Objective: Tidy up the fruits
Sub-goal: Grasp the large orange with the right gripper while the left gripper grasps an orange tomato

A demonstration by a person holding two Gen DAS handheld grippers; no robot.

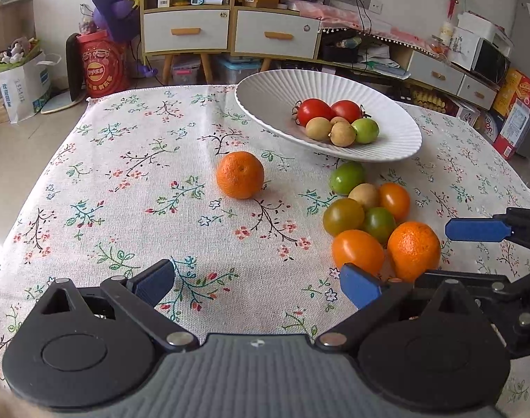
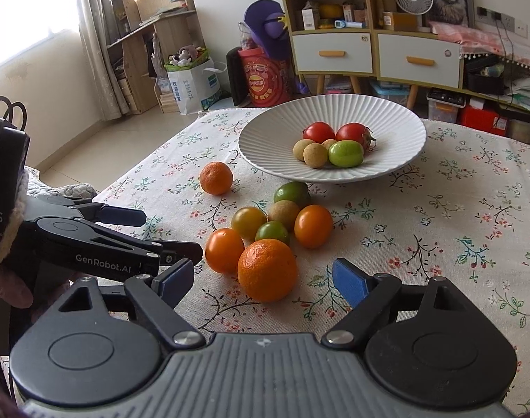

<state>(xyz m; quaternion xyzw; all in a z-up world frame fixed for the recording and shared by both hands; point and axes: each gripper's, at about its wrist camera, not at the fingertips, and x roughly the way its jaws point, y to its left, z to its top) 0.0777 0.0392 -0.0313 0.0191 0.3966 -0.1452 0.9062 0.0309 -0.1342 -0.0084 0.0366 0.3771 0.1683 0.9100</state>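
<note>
My right gripper: jaws wide apart, empty, big mandarin between pads, not touching. My left gripper: jaws apart, empty, over floral cloth. Fruit cluster just ahead-right of left gripper. Lone mandarin apart, mid-table. White ribbed plate beyond w/ 2 red tomatoes, green fruit, longans.

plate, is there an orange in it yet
No, the plate holds only red tomatoes, small tan fruits and a green one.
</note>
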